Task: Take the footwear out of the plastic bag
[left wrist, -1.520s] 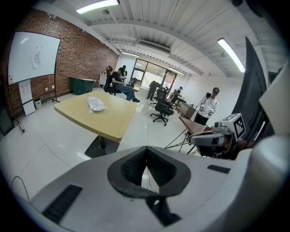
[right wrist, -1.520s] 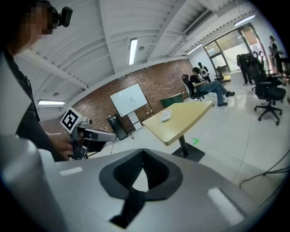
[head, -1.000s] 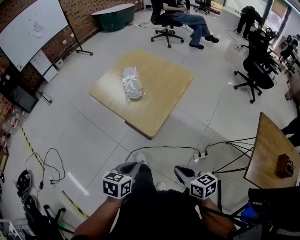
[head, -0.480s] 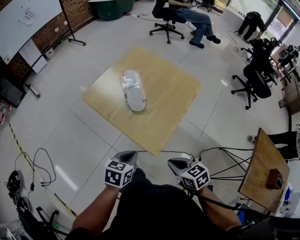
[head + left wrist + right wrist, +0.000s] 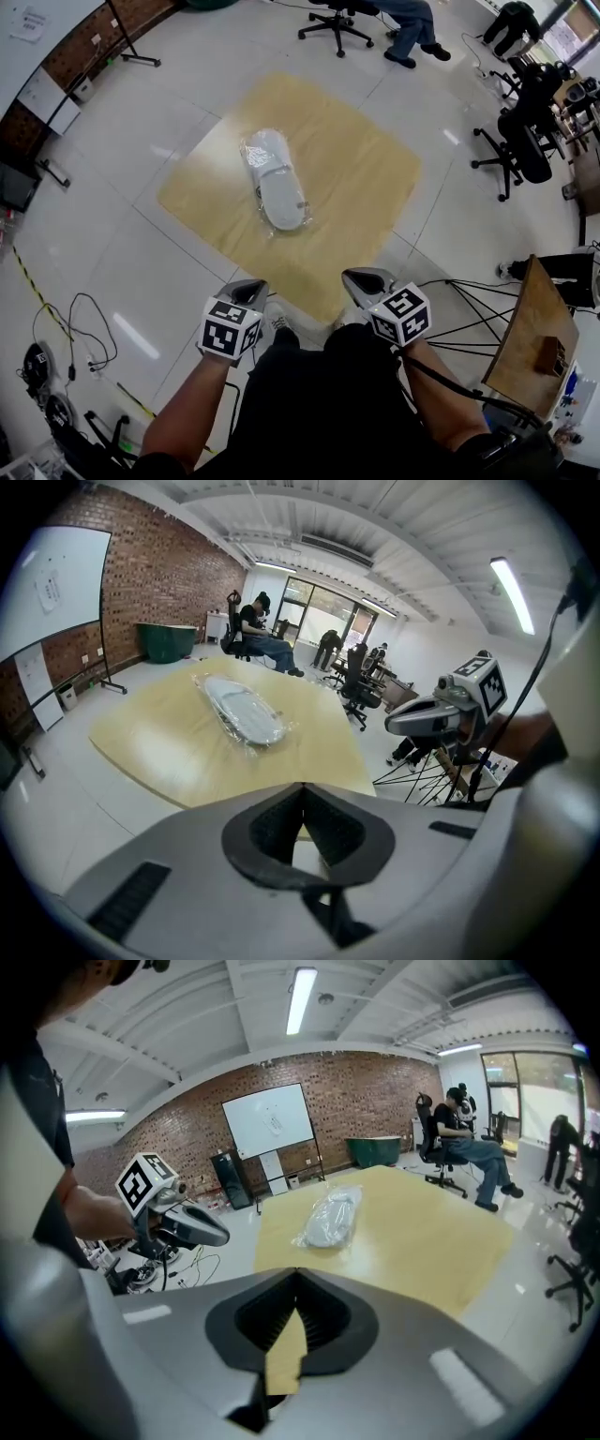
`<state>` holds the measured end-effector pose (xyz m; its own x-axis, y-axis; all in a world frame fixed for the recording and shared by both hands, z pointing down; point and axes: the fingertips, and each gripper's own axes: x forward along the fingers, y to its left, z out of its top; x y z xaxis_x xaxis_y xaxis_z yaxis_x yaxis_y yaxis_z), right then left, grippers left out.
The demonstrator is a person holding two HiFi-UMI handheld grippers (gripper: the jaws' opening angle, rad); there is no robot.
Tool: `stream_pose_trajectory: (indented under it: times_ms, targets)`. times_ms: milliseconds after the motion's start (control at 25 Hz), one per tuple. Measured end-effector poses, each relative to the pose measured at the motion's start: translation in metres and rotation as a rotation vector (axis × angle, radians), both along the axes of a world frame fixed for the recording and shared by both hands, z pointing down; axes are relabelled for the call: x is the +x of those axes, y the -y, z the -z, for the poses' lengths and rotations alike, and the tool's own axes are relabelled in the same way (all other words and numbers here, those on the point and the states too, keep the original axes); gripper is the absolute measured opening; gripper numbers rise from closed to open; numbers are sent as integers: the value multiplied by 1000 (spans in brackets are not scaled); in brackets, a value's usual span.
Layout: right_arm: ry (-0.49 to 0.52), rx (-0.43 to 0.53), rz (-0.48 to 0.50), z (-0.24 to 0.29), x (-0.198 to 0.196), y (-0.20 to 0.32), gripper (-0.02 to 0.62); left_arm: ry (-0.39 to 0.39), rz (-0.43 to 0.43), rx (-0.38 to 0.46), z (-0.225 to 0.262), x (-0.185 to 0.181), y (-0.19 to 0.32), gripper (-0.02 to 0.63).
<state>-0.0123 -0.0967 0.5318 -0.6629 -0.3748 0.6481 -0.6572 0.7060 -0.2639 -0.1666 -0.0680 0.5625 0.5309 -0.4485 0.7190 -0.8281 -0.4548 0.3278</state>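
- Tiled office floor [image 5: 141, 178], brick wall [image 5: 375, 1101], one whiteboard [image 5: 267, 1121]; the sheet on it is too small to read.
- No brand or label can be read on the task items. The only print is the black-and-white square markers on the cubes [image 5: 228, 330] of the two tools.
- One square wooden bench [image 5: 361, 187] in mid-floor.
- One clear plastic bag [image 5: 275, 178] lies flat on the bench, left of its centre, long axis pointing away from the person.
- Pale grey footwear [image 5: 239, 705] is inside the bag, fully wrapped. Cannot tell whether it is one piece or a pair.
- Two tools, one per hand, both low by the person's body, short of the bench's near corner and well apart from the bag.
- Left hand-held gripper [image 5: 249, 289]: clenched, jaw tips meeting, nothing between them, touching nothing.
- Right hand-held gripper [image 5: 361, 279]: also clenched tip to tip, empty, touching nothing.
- Each tool shows in the other's gripper view, side by side.
- One seated person [image 5: 469, 1143] on an office chair beyond the bench.
- One side table [image 5: 530, 342] at right with one small brown box [image 5: 548, 354] on it.
- Loose cables [image 5: 80, 328] on the floor at left.
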Motion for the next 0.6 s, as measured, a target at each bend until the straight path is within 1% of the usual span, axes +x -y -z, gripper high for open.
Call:
stream_pose_trajectory:
  times_ms: [80,160,240,280,360,440,520,600]
  targets:
    - [-60,44,50,-9,-4,22,3,4,25,-16,-8,-3,8,6]
    - [-156,87,136,-26,-8,43,3,10,53,-26,-12,-4,15,6]
    - [-233,118,239,-43,-18,59,29,15,93,-18,-9,-5,18,6]
    - [-254,129,283,-50,-23,68,46,15,121,-13,-7,-6,18,6]
    - [-262,136,331,-62,-34,89,72,14,183,-12,-4,-8,20,6]
    - [-264,135,346,-72,-45,112,92,15,236,-24,-5,-8,20,6]
    - [-271,132,362,-82,-56,131,100,24,264,-36,-5,-6,18,6]
    - [-269,121,383,-91,-64,142,98,33,275,-43,-4,-2,16,6]
